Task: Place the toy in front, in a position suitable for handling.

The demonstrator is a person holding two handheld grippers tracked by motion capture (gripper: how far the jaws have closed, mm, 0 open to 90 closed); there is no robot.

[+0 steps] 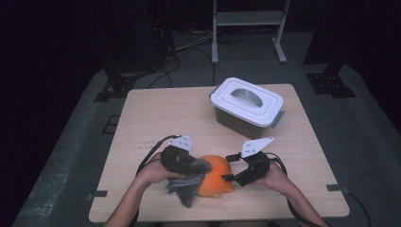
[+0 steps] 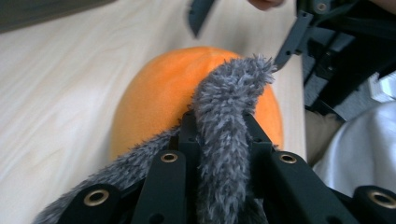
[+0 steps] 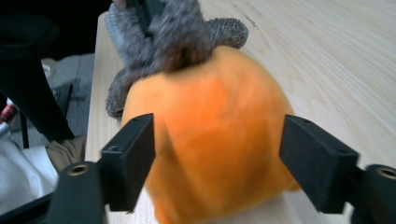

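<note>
The left gripper (image 1: 189,166) is clamping a grey fuzzy cloth (image 2: 229,126) tight; wiping well means pressing it flat across the orange ball (image 1: 215,175). The right gripper (image 1: 229,168) is standing wide, jaws flanking the ball. The ball is sitting at the tabletop's (image 1: 156,113) six o'clock edge, at three o'clock of the left gripper.

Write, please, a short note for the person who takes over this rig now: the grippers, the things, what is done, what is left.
Left gripper: shut on the grey fuzzy cloth, which lies over the orange plush object.
Right gripper: open, jaws either side of the orange plush object, not pressing it.
Lidded white box: closed, at the far side of the table.
Done: cloth gripped and laid on the plush.
Left: probably wiping or covering it; the aim is not clear from here.
</note>
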